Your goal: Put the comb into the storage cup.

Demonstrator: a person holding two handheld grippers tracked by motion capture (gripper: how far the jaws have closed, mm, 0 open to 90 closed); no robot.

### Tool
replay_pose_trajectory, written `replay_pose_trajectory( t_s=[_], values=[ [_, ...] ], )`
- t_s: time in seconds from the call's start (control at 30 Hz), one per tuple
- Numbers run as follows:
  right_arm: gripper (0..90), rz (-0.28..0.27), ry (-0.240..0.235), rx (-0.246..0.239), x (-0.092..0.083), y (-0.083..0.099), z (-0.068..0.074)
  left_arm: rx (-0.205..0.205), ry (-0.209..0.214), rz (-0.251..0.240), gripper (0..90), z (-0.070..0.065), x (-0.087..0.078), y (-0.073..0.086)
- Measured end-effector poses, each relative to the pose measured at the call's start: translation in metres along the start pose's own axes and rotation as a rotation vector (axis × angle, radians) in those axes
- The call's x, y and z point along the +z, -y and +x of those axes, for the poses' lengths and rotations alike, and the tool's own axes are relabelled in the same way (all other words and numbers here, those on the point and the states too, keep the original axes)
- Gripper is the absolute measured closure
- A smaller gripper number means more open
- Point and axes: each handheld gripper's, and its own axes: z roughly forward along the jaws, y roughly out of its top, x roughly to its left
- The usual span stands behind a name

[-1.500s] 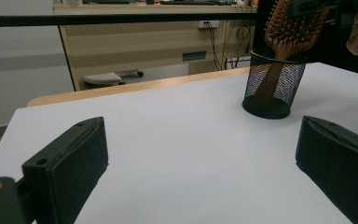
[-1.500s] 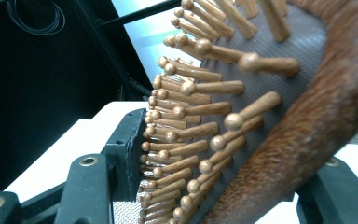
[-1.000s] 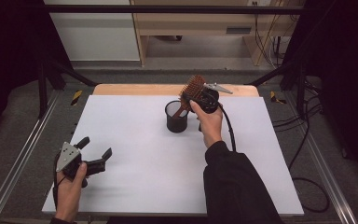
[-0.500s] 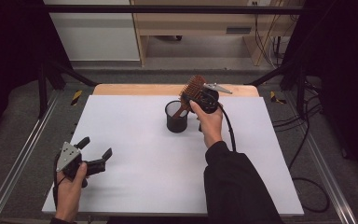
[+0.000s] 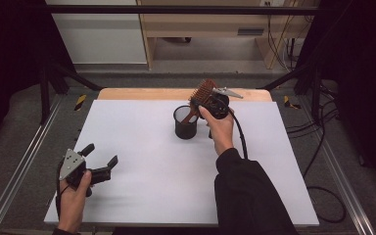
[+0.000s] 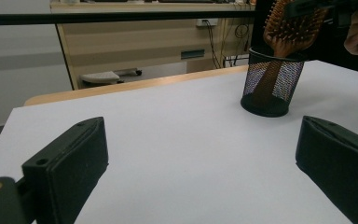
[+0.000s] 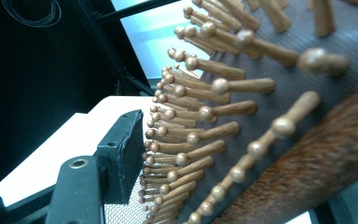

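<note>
- my right gripper [image 5: 209,102] sits at the upper middle of the high view, its jaws either side of the head of the wooden hairbrush [image 5: 204,93]; they have just been opening, and the brush is between them.
- in the right gripper view the left pad [image 7: 125,154] stands just beside the tips of the bristle pins [image 7: 200,135], with a sliver of gap as far as i can tell, so i judge the grip is loosened rather than pressing.
- the brush stands handle-down in the black mesh cup [image 5: 186,122], tilted, head leaning up and to the right over the rim; the cup is on the white table [image 5: 142,147] just above the frame's centre.
- handling, as i judge it: the brush is light and stiff, wood throughout; the pins sit in a soft cushion, so clamping on them gives and slips. the paddle's edges or the neck would be a firmer hold.
- the cup looks light too and could tip if the leaning brush is nudged sideways.
- my left gripper [image 5: 98,164] is at the lower left of the high view, held just above the table, jaws wide and empty; its own view shows the cup [image 6: 271,81] and brush [image 6: 286,28] at upper right, well apart from it.
</note>
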Motion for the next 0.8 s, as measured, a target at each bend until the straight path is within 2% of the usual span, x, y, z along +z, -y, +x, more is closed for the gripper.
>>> replay_pose_trajectory(
  t_s=[0.53,0.8],
  values=[
    [30.6,0.008,0.006,-0.013,0.0015,0.0010,0.0017,-0.002,0.001,-0.002,2.5,0.0002,-0.0002,-0.0001],
    [24.4,0.010,0.011,-0.010,0.0015,0.0009,0.0013,-0.001,0.002,-0.002,2.5,0.0001,-0.0003,-0.0002]
  ],
)
